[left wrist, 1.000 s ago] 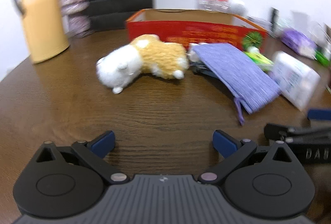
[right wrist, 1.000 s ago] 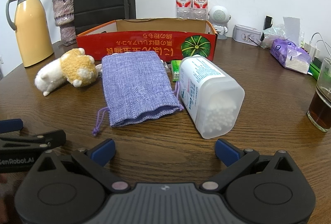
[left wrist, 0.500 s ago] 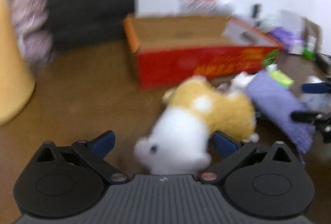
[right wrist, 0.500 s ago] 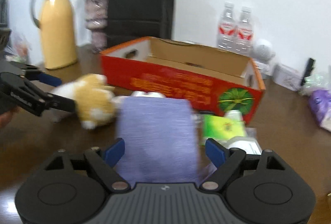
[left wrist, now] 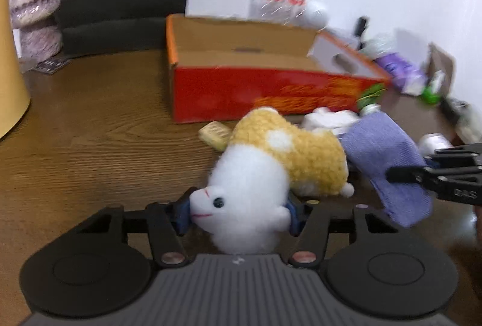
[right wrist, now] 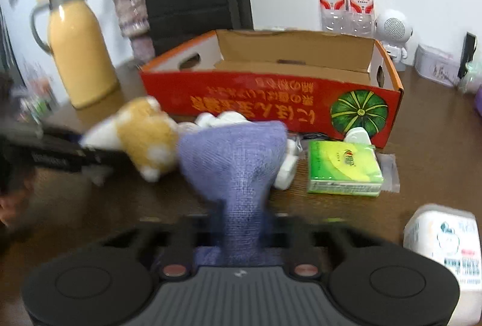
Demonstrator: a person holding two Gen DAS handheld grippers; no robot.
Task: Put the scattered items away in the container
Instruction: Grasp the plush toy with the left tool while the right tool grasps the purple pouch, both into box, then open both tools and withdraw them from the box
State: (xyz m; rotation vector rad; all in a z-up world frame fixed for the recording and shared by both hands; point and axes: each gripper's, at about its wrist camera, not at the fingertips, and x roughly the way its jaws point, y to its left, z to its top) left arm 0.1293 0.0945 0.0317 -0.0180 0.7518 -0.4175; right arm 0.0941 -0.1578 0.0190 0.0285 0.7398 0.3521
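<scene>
Left gripper (left wrist: 238, 214): jaws just closing, pads pressed on white head of one plush toy (left wrist: 271, 172). Right gripper (right wrist: 238, 231): jaws just closed, pinching one purple pouch (right wrist: 238, 163). One red box (right wrist: 271, 103) behind both, on table (left wrist: 90, 130). Two water bottles (right wrist: 346, 4), one green tissue pack (right wrist: 343, 169).

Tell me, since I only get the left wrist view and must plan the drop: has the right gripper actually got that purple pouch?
Observer: Yes. In the right wrist view the right gripper has just been closing its jaws, and they are shut on the bunched end of the purple pouch.
Operator: Anything loose beside it that I can't see?
Observer: A green tissue pack lies flat on the table, right of the pouch and in front of the red box.
Operator: And nearer the gripper?
Observer: A white tub with a printed label sits at the lower right of that view, apart from the pouch.
</scene>
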